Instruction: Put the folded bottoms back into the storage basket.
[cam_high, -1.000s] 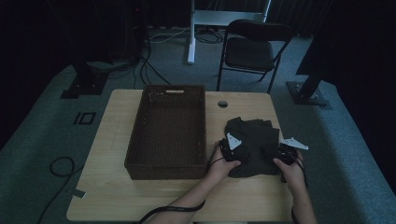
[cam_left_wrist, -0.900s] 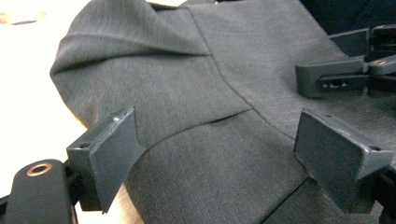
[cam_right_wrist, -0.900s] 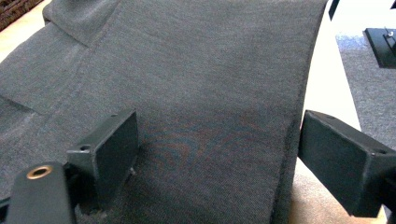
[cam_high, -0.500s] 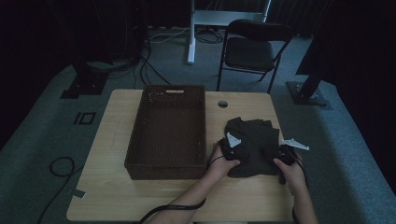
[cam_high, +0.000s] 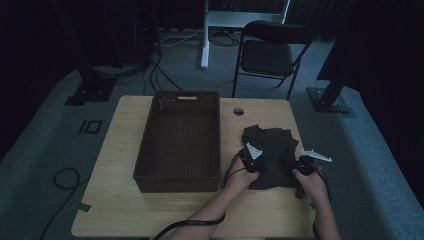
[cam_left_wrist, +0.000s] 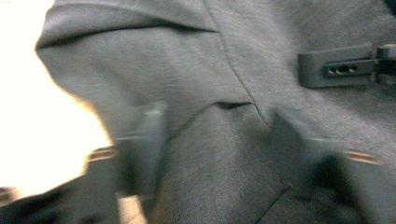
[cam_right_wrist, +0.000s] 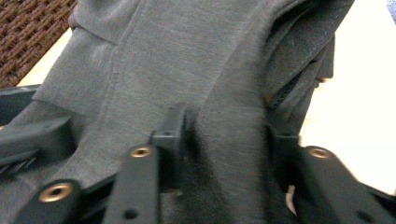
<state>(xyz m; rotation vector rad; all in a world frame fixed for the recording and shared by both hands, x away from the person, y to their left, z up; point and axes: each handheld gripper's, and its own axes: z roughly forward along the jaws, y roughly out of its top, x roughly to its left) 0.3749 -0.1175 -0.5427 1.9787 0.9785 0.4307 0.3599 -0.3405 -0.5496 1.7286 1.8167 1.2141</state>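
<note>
Item: dark grey garment (cam_high: 270, 150), crumpled, seams and folds showing. It lies on the surface (cam_high: 115, 165) just right of the wicker basket (cam_high: 180, 142), near the surface's right edge.

Your left tongs (cam_high: 248, 159) sit on the garment's left edge, between the garment and the basket. In the left gripper view the tongs (cam_left_wrist: 219, 140) are blurred; the jaws stand apart with a ridge of cloth (cam_left_wrist: 219, 154) rising between them, but you cannot tell whether they have hold of it.

Your right tongs (cam_high: 303, 163) rest at the garment's right edge, farther from the basket. In the right gripper view the tongs (cam_right_wrist: 224, 135) stand partly open, a thick fold of the fabric (cam_right_wrist: 229, 126) bunched between the jaws; whether it is pinched cannot be told.

Basket: dark brown weave, rectangular, open-topped, mid-surface.

Surface: pale wood, with a round cable hole (cam_high: 238, 111) beyond the garment.

Behind the basket, on the floor: a folding chair (cam_high: 270, 52).
</note>
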